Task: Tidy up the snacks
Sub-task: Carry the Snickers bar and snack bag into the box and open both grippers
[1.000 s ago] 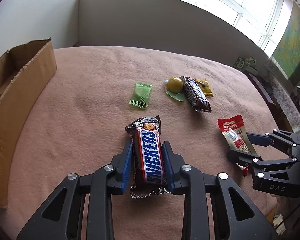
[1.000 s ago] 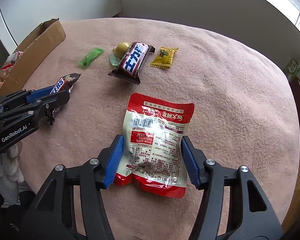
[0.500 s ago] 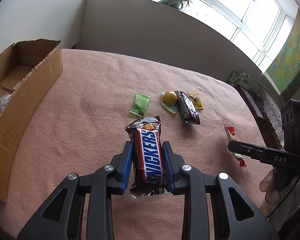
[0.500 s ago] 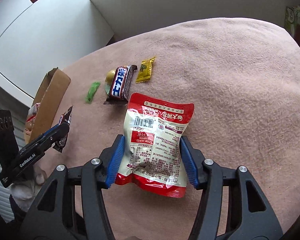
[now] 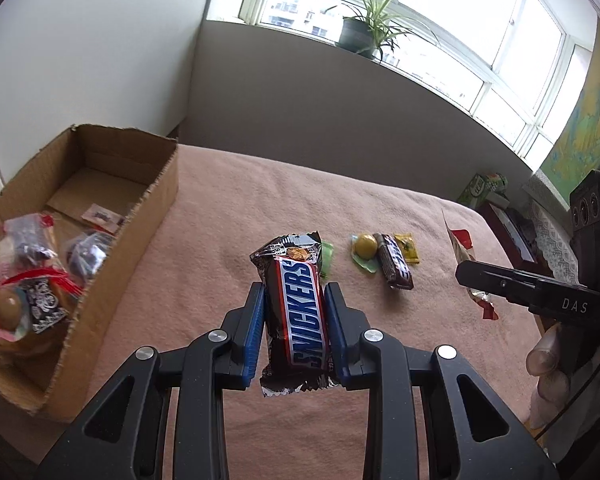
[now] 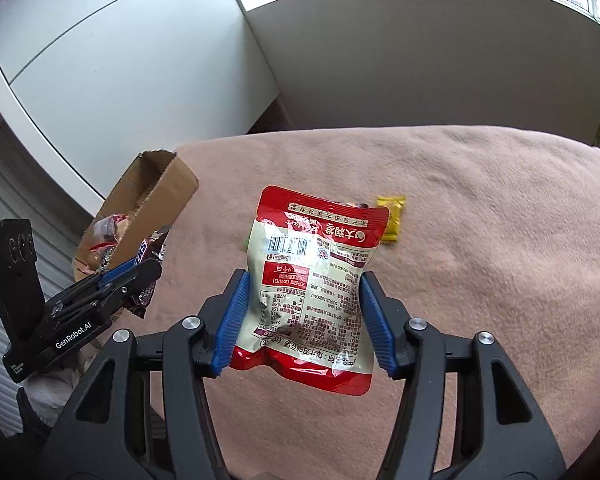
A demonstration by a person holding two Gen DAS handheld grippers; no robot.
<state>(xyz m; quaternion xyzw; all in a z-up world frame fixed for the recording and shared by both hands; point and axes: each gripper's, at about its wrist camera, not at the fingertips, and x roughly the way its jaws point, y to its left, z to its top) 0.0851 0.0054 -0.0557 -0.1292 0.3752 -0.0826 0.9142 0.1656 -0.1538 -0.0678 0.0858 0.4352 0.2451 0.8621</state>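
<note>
My left gripper [image 5: 294,330] is shut on a Snickers bar [image 5: 296,308], held up above the pink cloth. The right gripper [image 6: 304,312] is shut on a red and white snack pouch [image 6: 312,284], also lifted off the cloth. From the left wrist view the right gripper [image 5: 470,276] shows edge-on at the right with the pouch [image 5: 462,248] in it. From the right wrist view the left gripper [image 6: 140,264] shows at the left with the Snickers bar [image 6: 150,252]. A cardboard box [image 5: 156,208] at the left holds several wrapped snacks [image 5: 28,276].
On the pink cloth [image 5: 228,216] lie a green packet [image 5: 327,260], a yellow ball sweet [image 5: 367,245], a dark chocolate bar [image 5: 396,266] and a small yellow packet [image 5: 407,249]. A person's fingers [image 5: 548,368] hold the right gripper. A grey wall and window with a plant [image 5: 372,28] stand behind.
Both grippers have risen from the cloth with their snacks. The views have tipped up, so the box's inside and the window now show. The right gripper has also rolled.
</note>
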